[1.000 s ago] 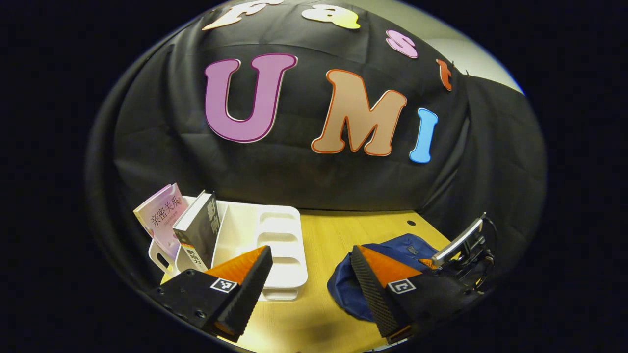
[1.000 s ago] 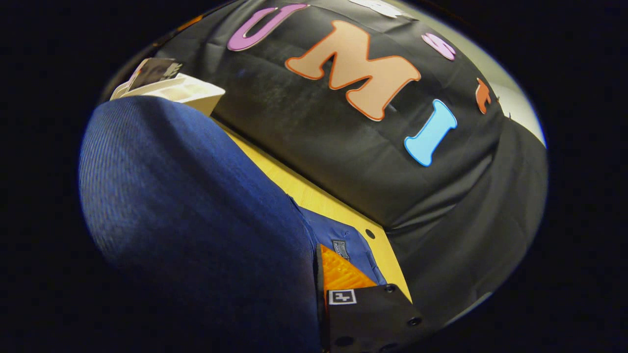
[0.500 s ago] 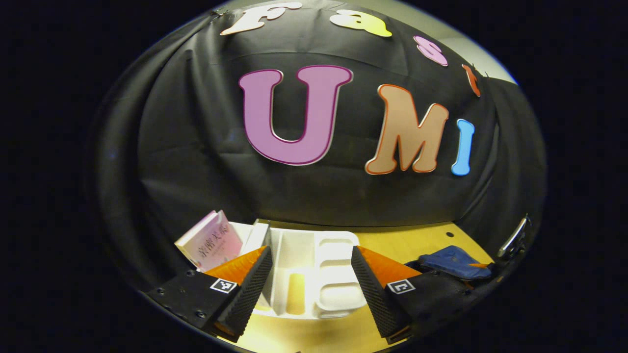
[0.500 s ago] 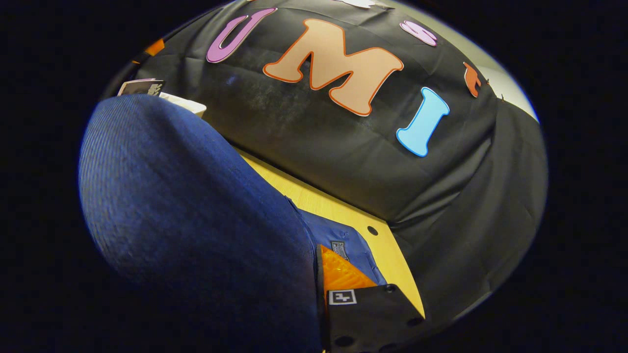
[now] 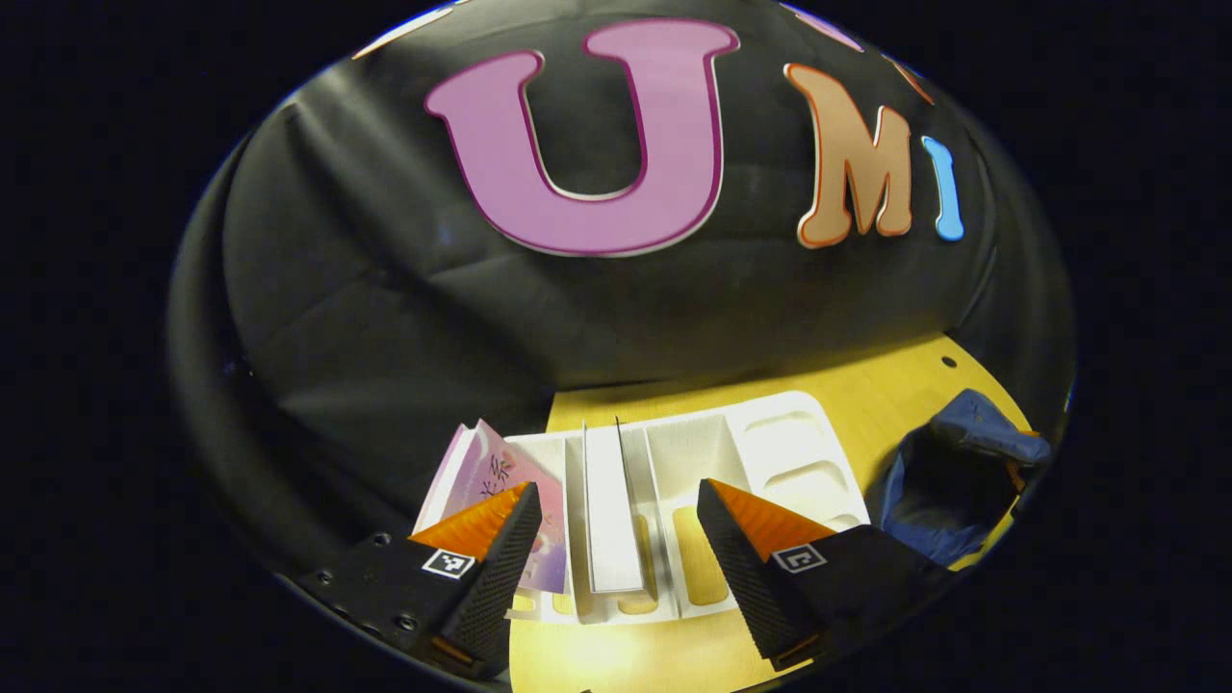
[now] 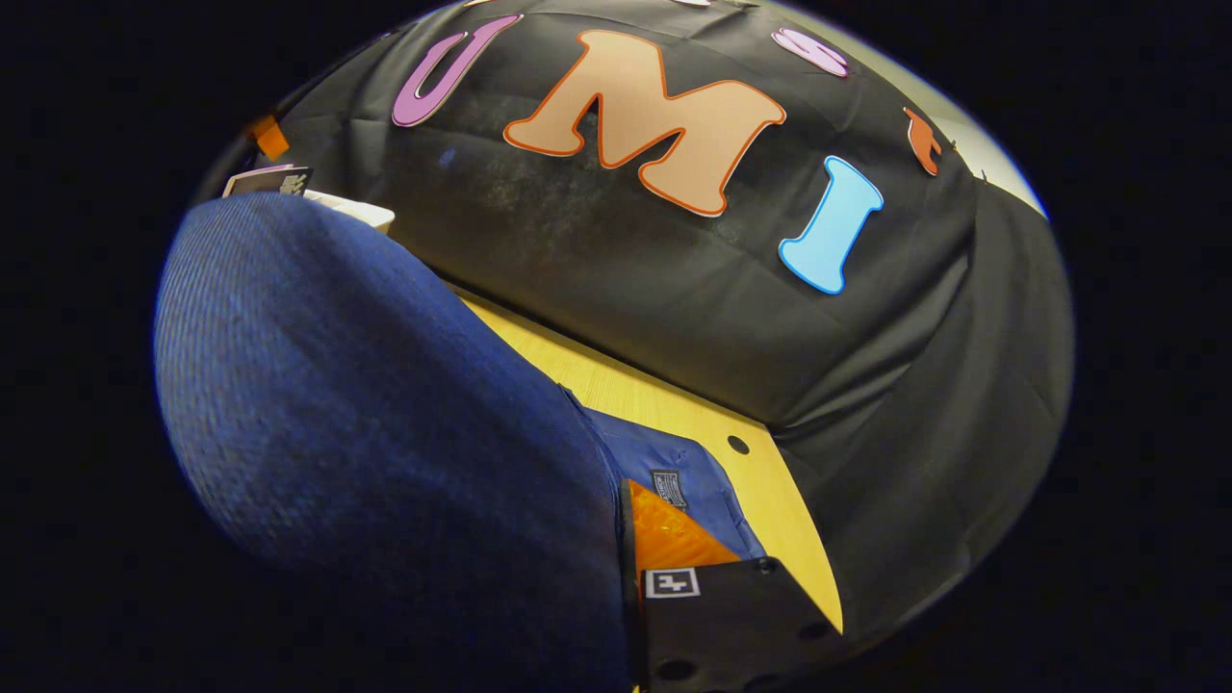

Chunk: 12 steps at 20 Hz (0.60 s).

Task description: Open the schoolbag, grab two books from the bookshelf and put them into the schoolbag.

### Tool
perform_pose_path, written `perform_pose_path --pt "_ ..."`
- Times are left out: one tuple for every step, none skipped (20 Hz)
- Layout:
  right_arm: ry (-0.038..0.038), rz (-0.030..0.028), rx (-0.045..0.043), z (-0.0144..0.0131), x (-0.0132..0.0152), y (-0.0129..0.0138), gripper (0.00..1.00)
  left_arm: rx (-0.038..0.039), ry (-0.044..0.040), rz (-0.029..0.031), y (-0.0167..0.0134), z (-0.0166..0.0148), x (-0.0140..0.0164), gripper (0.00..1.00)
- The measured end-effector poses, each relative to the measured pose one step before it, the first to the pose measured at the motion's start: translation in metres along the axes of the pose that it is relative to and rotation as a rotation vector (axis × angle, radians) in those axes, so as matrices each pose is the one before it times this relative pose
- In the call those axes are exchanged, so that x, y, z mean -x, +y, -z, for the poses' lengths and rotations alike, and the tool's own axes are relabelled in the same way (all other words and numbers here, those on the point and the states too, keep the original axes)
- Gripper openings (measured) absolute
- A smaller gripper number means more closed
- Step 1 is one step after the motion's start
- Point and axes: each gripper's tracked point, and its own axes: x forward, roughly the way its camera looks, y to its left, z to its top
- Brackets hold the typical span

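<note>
Left gripper (image 5: 608,525), jaws apart, before one white bookshelf (image 5: 770,452) holding two books (image 5: 611,500). Right gripper (image 6: 624,539) against one blue schoolbag (image 6: 366,414); jaw state indeterminable.

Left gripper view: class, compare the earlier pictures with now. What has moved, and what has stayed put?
The left claw, open, has swung from the schoolbag toward the bookshelf and now frames the upright book; nothing gripped yet. The right claw's finger stays against the schoolbag fabric, and the pink book still leans in the shelf.
</note>
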Motion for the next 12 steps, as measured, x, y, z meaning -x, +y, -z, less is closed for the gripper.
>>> perform_pose_path --pt "0.00492 0.00025 -0.00481 0.00127 -0.00035 0.00005 0.08 0.00043 0.03103 0.01271 0.00122 0.00104 -0.00727 0.95" --pt "0.00098 0.00049 -0.00501 -0.00113 -0.00071 -0.00068 0.08 0.00616 0.02713 0.01396 -0.00023 0.00168 -0.00790 1.00" --pt "0.00396 0.00064 -0.00471 0.00026 -0.00015 -0.00033 0.08 0.00584 0.03425 0.01459 -0.00126 0.00309 -0.00593 0.94" --pt "0.00284 -0.00155 -0.00432 -0.00057 -0.00114 0.00065 0.08 0.00482 0.03616 0.01118 0.00106 0.00409 -0.00777 0.94" --pt "0.00228 -0.00149 -0.00210 -0.00047 -0.00070 -0.00050 0.08 0.00689 0.03098 0.00650 -0.00058 0.00177 -0.00354 0.93" --pt "0.00359 -0.00001 -0.00290 -0.00008 -0.00043 -0.00097 0.07 0.00881 0.03116 0.01011 -0.00302 0.00182 -0.00339 0.92" --pt "0.00194 0.00007 -0.00303 -0.00035 -0.00073 -0.00134 0.08 0.00621 0.03115 0.00913 -0.00219 0.00198 -0.00389 0.86" --pt "0.00265 0.00084 -0.00266 -0.00035 -0.00105 -0.00081 0.08 0.00205 0.03617 0.00577 -0.00112 0.00383 -0.00483 0.88" --pt "0.00006 0.00048 -0.00154 -0.00035 0.00061 -0.00043 0.08 0.00329 0.03503 -0.00155 0.00066 0.00478 -0.00460 0.87" --pt "0.00011 -0.00001 0.00019 -0.00104 0.00048 -0.00068 0.08 0.00112 0.04322 0.00008 0.00074 0.00586 -0.00579 0.80" --pt "0.00126 -0.00124 0.00093 0.00114 -0.00094 0.00008 0.08 0.00006 0.04411 -0.00445 0.00270 0.00743 -0.00568 0.77" --pt "0.00120 -0.00205 0.00309 -0.00050 -0.00082 -0.00035 0.08 -0.00068 0.04399 -0.00225 0.00064 0.00470 -0.00431 0.71"
